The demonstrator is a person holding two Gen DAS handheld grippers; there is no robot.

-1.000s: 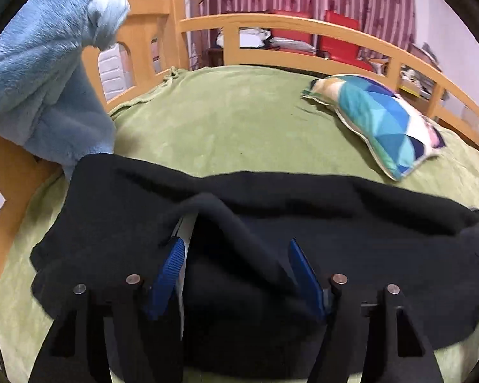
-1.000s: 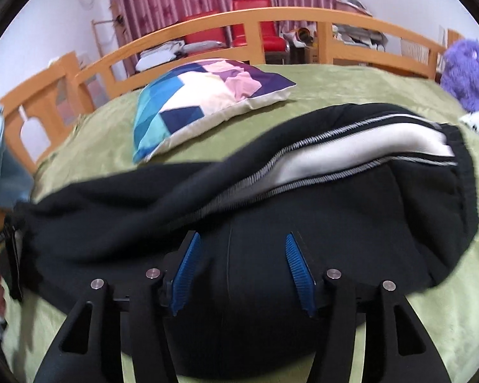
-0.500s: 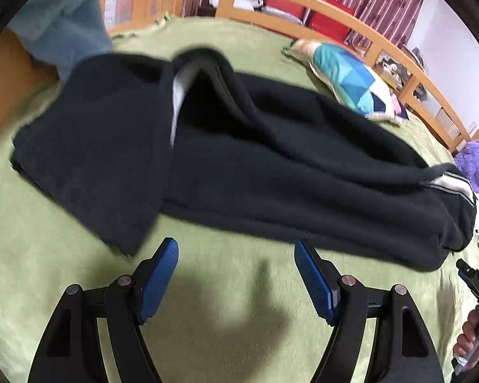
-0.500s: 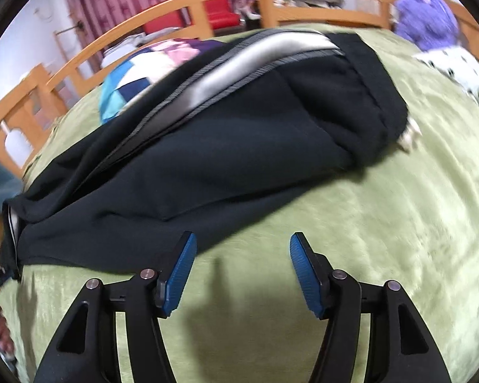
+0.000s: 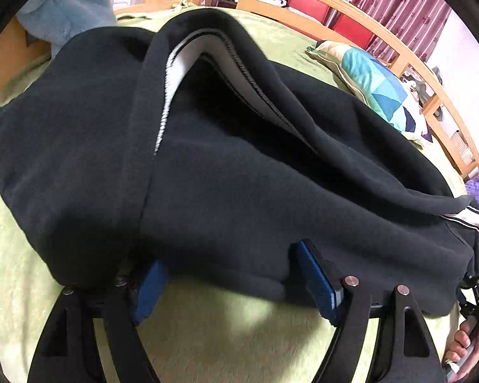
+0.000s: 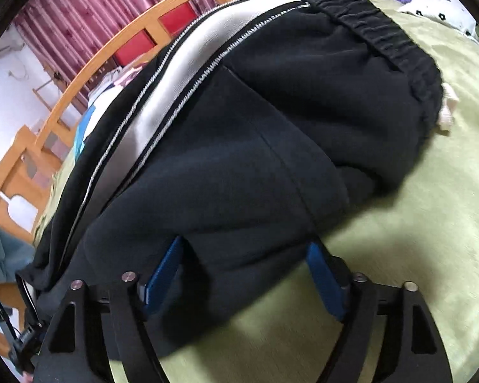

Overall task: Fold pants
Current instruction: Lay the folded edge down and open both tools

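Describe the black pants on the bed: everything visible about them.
The black pants are thick, fleece-like fabric with a white side stripe edged in black-and-white stitching and a gathered elastic waistband. They lie loosely folded lengthwise, bunched, on the green bed cover. The near edge sits between the blue pads of both open grippers, left gripper and right gripper, whose jaws have just been opening; neither clamps the cloth.

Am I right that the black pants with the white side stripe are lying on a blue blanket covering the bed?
Not quite: the blanket under the black pants is light green, not blue, as the right wrist view shows. The rest holds: the white side stripe runs along the pants lying on the bed.
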